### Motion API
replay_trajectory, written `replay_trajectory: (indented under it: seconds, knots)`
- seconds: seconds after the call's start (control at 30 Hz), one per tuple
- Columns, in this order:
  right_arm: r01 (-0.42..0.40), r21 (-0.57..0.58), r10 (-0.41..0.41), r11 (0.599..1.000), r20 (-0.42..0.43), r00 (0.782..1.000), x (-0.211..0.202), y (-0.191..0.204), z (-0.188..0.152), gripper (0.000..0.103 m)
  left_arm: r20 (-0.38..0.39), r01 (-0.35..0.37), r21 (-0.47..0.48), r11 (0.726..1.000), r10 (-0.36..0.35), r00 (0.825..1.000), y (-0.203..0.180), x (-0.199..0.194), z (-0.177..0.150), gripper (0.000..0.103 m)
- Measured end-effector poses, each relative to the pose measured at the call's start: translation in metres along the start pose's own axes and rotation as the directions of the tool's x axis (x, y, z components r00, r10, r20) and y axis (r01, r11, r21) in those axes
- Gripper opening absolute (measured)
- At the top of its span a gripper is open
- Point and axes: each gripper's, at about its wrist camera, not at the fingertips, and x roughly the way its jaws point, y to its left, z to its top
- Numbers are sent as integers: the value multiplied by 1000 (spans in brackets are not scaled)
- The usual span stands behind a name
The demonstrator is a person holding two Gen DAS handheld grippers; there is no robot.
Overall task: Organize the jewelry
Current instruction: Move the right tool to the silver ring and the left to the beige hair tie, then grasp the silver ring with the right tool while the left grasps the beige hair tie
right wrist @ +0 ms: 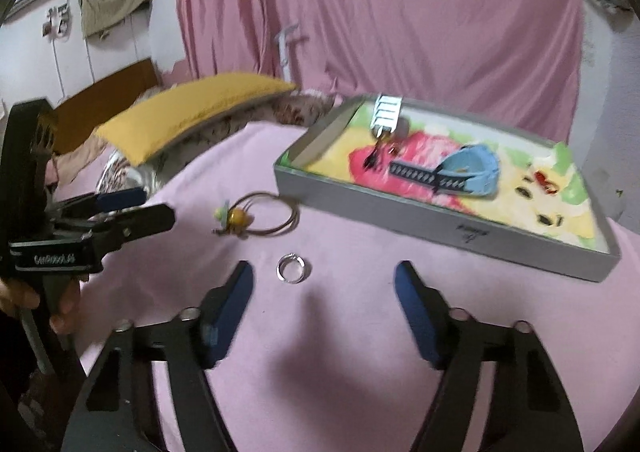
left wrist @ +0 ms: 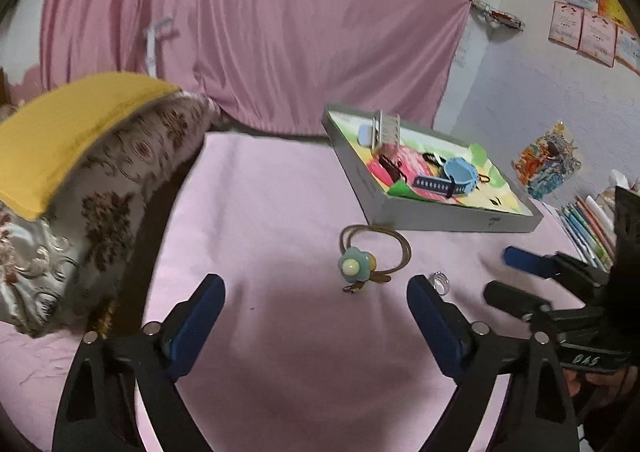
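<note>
Left gripper (left wrist: pixel 316 292): I see its fingers (left wrist: pixel 204 308) spread wide over the pink bedsheet (left wrist: pixel 260 211), nothing between the pads. Hair tie (left wrist: pixel 366 260) with a blue flower charm lies just beyond the tips, at about 1 o'clock from their midpoint, flat on the sheet.

Right gripper (right wrist: pixel 324 282): fingers (right wrist: pixel 236 296) apart, narrower than the left pair, gripping nothing. Silver ring (right wrist: pixel 291 269) rests on the sheet near the left fingertip, at roughly 11 o'clock from the midpoint, touching neither pad. From the left wrist view the same ring sits just beside the left gripper's right fingertip.

Grey box (right wrist: pixel 460 228) farther out at 1 o'clock, open-topped, with a colourful lining. Inside: a blue watch (right wrist: pixel 464 171) with dark strap, a white clip (right wrist: pixel 387 113) at the far corner, some small dark pieces I cannot identify.

Yellow pillow (left wrist: pixel 60 135) on a floral cushion at 10 o'clock. Pink curtain (left wrist: pixel 260 19) behind everything.
</note>
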Motion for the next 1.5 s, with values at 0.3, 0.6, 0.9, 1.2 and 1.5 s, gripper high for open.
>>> replay_trajectory:
  seconds: [0.3,0.6,0.9,1.2,1.5]
  knots:
    - [-48,-63,41,997,-109,993,34,15,6,44,-105,65,1,998,-65,992,-7,34,13,71]
    - [-59,-93,45,994,-144,989,45,21,13,29,-142,97,15,995,-94,985,-12,47,18,54]
    - [-52,-89,39,995,-144,989,48,19,17,18,-167,105,55,993,-94,981,-21,50,19,37]
    - [-60,-34,55,998,-138,989,44,8,13,18,-169,84,48,995,-74,983,-27,51,16,26]
    - [-55,0,55,998,-125,991,30,-5,2,18,-149,53,19,998,-49,988,-39,37,-1,24]
